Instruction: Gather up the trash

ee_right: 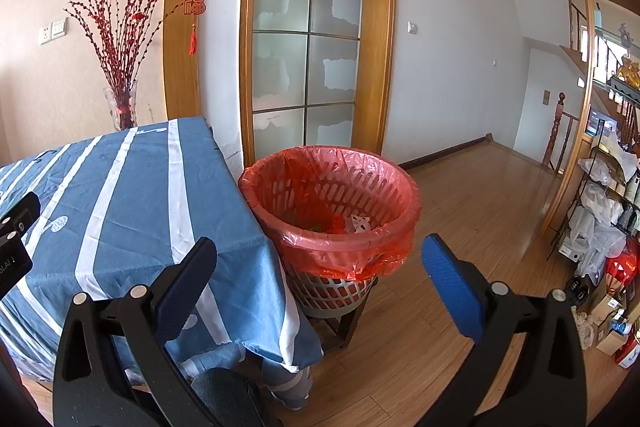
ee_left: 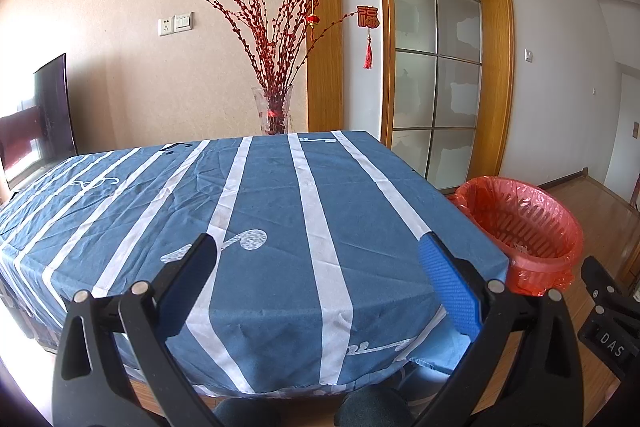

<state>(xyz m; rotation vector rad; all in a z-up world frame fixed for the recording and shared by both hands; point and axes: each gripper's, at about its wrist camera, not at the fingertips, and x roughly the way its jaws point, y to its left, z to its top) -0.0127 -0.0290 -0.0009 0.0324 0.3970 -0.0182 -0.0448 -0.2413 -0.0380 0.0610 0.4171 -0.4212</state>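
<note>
I see a counter (ee_left: 280, 211) under a blue striped cloth, a frosted glass door (ee_right: 308, 39) in wood framing, sunlit laminate floor (ee_right: 460, 227), and a vase of red branches (ee_left: 276, 67).

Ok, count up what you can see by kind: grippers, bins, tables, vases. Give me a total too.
Grippers: 2, left gripper and right gripper, both open and empty
Trash bin: 1
Table: 1
Vase: 1
Total: 5

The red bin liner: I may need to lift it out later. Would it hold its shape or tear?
The red bin liner looks thin and crinkled, so it would probably sag floppily. Draped loosely over the basket rim, it should slide off easily. Such film may tear if pinched hard.
</note>
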